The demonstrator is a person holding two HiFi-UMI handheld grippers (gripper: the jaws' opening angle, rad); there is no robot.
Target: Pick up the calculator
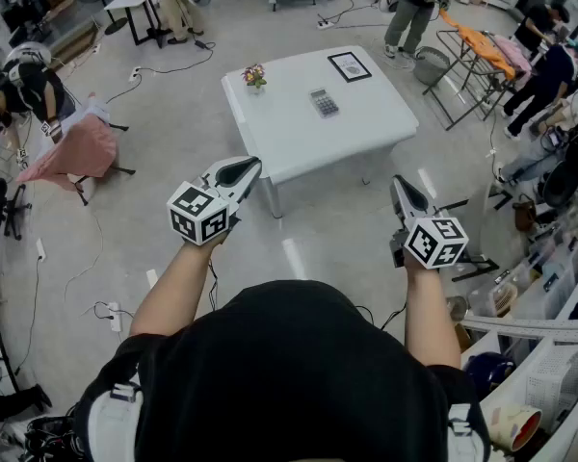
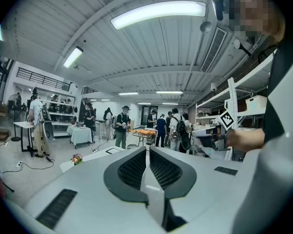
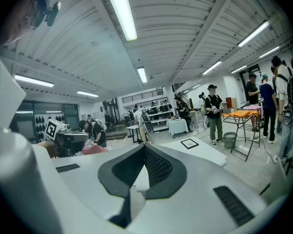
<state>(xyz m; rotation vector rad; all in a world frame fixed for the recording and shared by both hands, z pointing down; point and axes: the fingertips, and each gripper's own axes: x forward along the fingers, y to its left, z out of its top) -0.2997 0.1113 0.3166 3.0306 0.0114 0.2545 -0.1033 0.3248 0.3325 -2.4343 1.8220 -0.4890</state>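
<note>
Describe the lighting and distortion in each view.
Head view: even light, white table bright, calculator sharp. Left gripper view: strong fisheye bend, dark corners, glaring ceiling lamp. Right gripper view: same fisheye, dark rim, bright ceiling strip.

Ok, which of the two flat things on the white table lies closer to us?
The grey calculator, keys showing, near the middle of the white table. The black-bordered sheet lies beyond it, by the far edge.

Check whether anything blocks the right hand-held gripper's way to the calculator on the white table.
Nothing visible does. The calculator lies alone mid-table. Between it and the right hand-held gripper are only bare floor and bare white table. The flowers sit off at the table's far left corner.
</note>
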